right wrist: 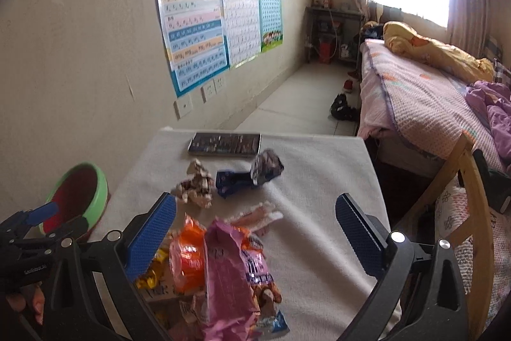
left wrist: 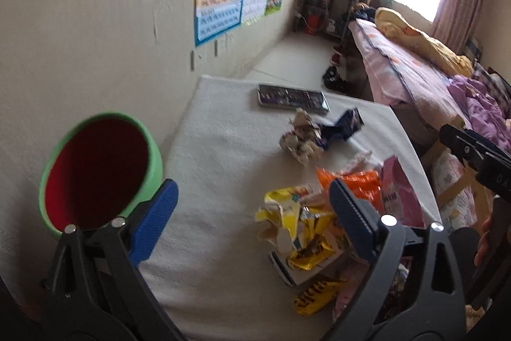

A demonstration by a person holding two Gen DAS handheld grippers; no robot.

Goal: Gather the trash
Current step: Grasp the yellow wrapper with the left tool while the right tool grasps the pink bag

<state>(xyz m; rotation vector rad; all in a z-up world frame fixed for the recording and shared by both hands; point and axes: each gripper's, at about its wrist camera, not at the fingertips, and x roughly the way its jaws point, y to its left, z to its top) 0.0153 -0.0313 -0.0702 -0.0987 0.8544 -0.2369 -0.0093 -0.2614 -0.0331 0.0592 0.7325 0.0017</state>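
Note:
A heap of snack wrappers lies on the white-covered table: yellow wrappers, an orange wrapper and a pink bag. Farther back lie a crumpled paper ball and a dark blue wrapper. A green bin with a red inside stands at the table's left edge. My left gripper is open and empty, over the table between bin and heap. My right gripper is open and empty above the pink bag.
A dark remote control lies at the table's far edge. A bed with pink cover stands to the right, a wooden chair frame beside the table. Posters hang on the left wall. Shoes lie on the floor.

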